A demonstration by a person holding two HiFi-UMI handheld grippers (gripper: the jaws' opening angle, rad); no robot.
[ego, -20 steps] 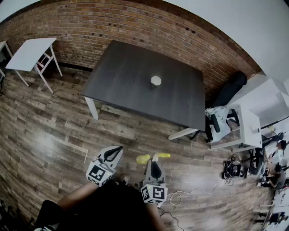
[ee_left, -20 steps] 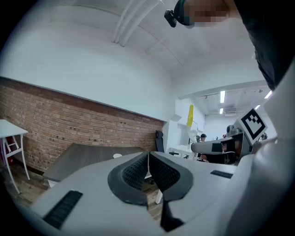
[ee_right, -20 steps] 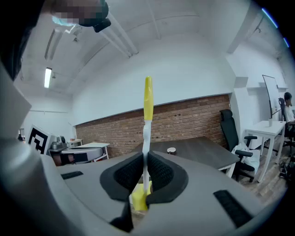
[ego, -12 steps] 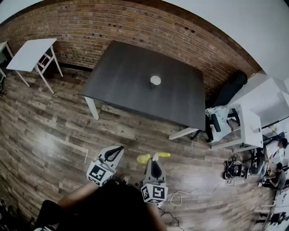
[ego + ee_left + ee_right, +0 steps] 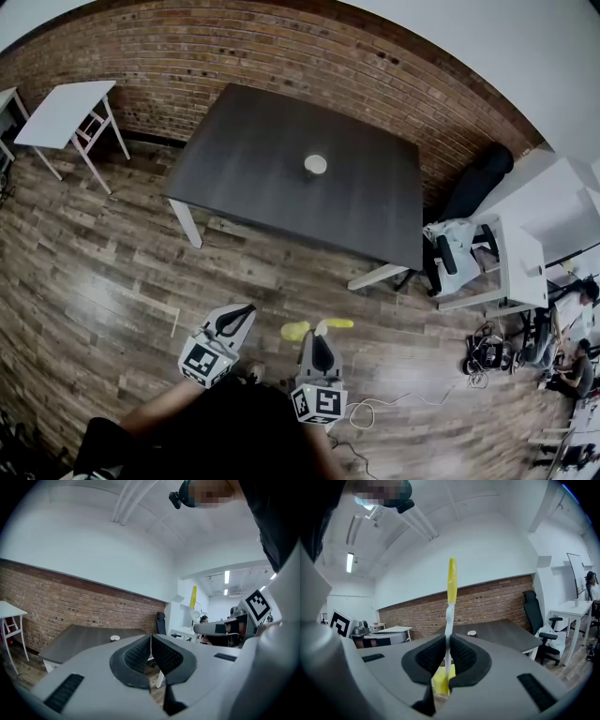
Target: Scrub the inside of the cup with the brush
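Observation:
A small white cup (image 5: 316, 164) stands near the middle of the dark table (image 5: 253, 150), far ahead of both grippers. My right gripper (image 5: 320, 339) is low in the head view, over the wooden floor, shut on a yellow and white brush (image 5: 298, 330). In the right gripper view the brush (image 5: 451, 588) stands upright between the pads of the right gripper (image 5: 447, 641), with the cup (image 5: 472, 633) far off on the table (image 5: 506, 632). My left gripper (image 5: 238, 315) is beside the right one. Its pads (image 5: 151, 641) are shut together on nothing. The cup (image 5: 115, 638) shows small behind them.
A brick wall (image 5: 234, 47) runs behind the table. A white side table (image 5: 61, 111) stands at the back left. A black office chair (image 5: 476, 186), a white desk (image 5: 520, 267), floor cables (image 5: 370, 411) and seated people (image 5: 574, 361) are at the right.
The table and cup have slid a little left and up in the head view. Both grippers keep their places and their states.

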